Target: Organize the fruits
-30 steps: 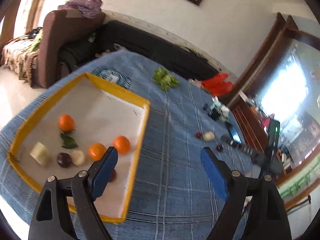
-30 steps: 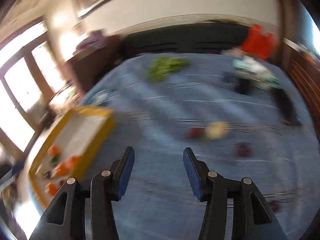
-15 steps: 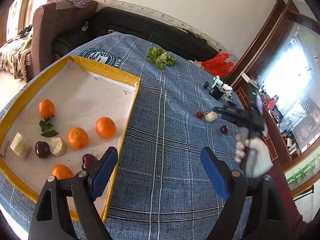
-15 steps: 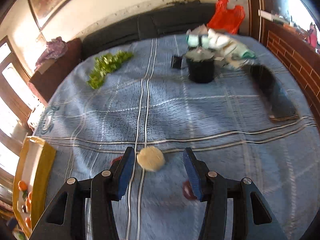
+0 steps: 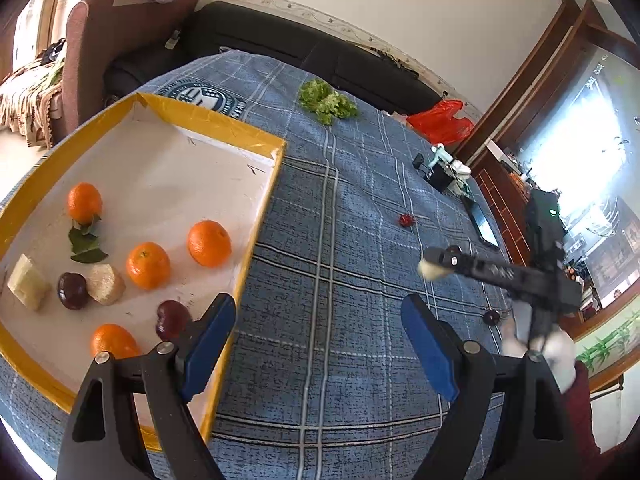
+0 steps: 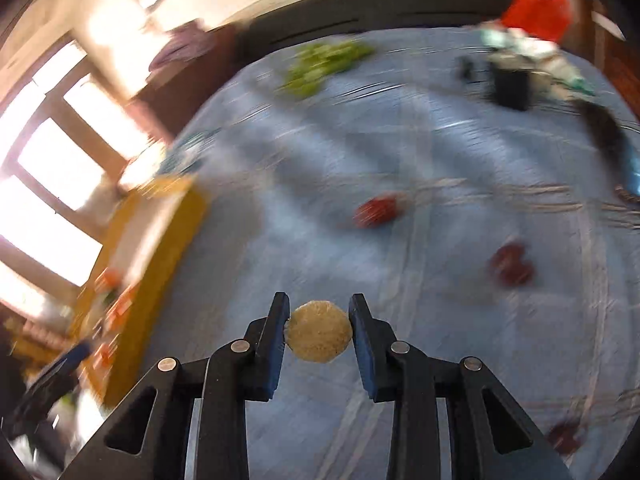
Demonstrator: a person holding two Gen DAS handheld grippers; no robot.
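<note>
One pale round fruit piece [image 6: 319, 331] now sits clamped in your R gripper [image 6: 319, 334], jaws just closed on it, lifted off cloth, so carry it to yellow tray [image 5: 256, 216]; L gripper [image 5: 320, 344] gapes empty.

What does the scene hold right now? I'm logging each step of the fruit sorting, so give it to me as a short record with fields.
surface: blue checked cloth
tray: yellow-rimmed tray, white floor
in tray: four oranges, dark red fruits, pale chunks
loose on cloth: small red fruit, dark fruit
right tongs: have just been closing, now clamped on a pale round piece
left tongs: open, nothing between them, over the tray's near corner
</note>
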